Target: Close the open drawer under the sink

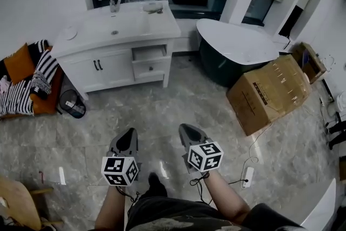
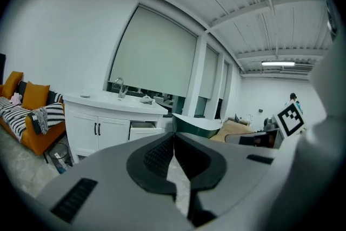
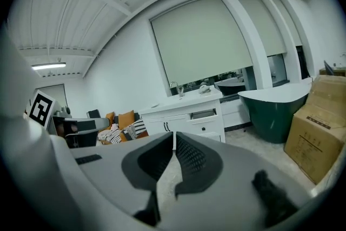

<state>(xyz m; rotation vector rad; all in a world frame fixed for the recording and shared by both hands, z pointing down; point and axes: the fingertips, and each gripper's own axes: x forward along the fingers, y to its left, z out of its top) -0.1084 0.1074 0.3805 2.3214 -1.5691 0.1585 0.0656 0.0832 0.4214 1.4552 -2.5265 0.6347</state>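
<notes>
The white sink cabinet stands against the far wall, some way ahead of me. Its top right drawer is pulled out and open, above a closed drawer with a dark knob. My left gripper and right gripper hover side by side over the marble floor and point towards the cabinet. Both are shut with nothing between their jaws. The open drawer sits left of the left gripper in the left gripper view. In the right gripper view the drawer is just above the right gripper.
A dark green bathtub with a white rim stands right of the cabinet. A large cardboard box lies nearer on the right. An orange sofa with striped cushions and a small bin are at the left. A power strip lies on the floor.
</notes>
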